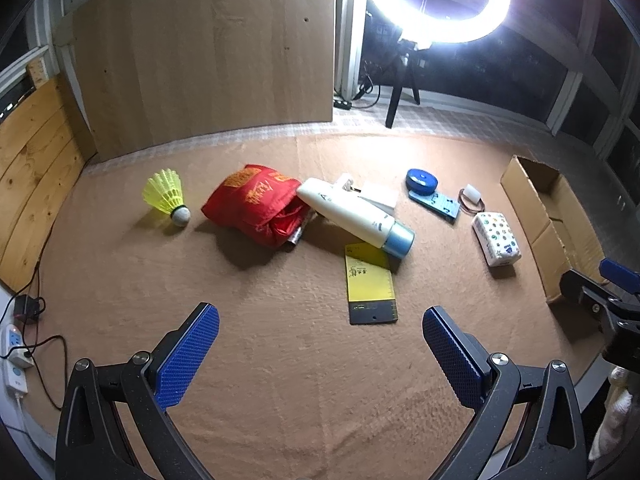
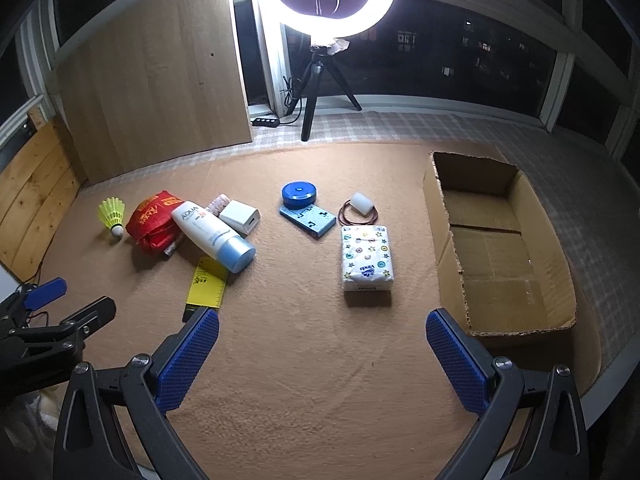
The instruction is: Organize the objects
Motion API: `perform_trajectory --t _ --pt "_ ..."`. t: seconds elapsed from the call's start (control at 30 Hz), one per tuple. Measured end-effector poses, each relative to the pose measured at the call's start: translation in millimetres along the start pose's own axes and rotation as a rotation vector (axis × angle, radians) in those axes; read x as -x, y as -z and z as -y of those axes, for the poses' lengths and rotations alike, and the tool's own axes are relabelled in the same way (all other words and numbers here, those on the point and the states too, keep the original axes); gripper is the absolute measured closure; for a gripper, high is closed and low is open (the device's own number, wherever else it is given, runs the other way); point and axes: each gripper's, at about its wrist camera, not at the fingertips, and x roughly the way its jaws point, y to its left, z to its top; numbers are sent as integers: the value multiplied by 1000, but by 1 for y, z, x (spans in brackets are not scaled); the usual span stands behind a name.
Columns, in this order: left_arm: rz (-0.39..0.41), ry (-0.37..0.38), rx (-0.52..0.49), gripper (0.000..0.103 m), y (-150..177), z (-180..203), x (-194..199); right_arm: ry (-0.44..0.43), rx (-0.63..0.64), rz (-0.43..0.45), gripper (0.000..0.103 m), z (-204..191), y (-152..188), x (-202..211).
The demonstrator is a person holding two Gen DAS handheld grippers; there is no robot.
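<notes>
- One yellow shuttlecock (image 2: 113, 217) lay farthest left on the tan mat (image 2: 304, 344).
- One red pouch (image 2: 154, 222) sat just beside it, with one white sunscreen tube (image 2: 212, 236) leaning across its right edge.
- One white charger cube (image 2: 240, 217) rested behind the tube; one yellow ruler card (image 2: 207, 285) lay in front, its top under the tube's blue cap.
- One blue round tape measure (image 2: 299, 196) sat on one blue flat card (image 2: 308, 219).
- One white cap (image 2: 363, 203) lay on hair ties (image 2: 357, 216), count unclear.
- One tissue pack (image 2: 366, 258) lay nearer.
- One open cardboard box (image 2: 448, 240) stood empty at right.
- Two tools: left tool (image 1: 320, 354) and right tool (image 2: 322, 354) each gaped wide, gripping nothing.
</notes>
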Motion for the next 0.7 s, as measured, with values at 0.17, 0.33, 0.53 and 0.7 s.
perform_trajectory --t 0.17,0.33,0.53,0.7 --pt "-32 19 -4 0 -2 6 -19 10 0 -6 1 6 1 -1" --pt "-59 26 -7 0 -6 13 -40 17 -7 -16 1 15 3 -3" --pt "-111 33 -28 0 -12 24 -70 27 -15 -27 1 26 4 -7" --pt "-162 48 -39 1 -16 32 -97 34 -28 -34 1 34 5 -9"
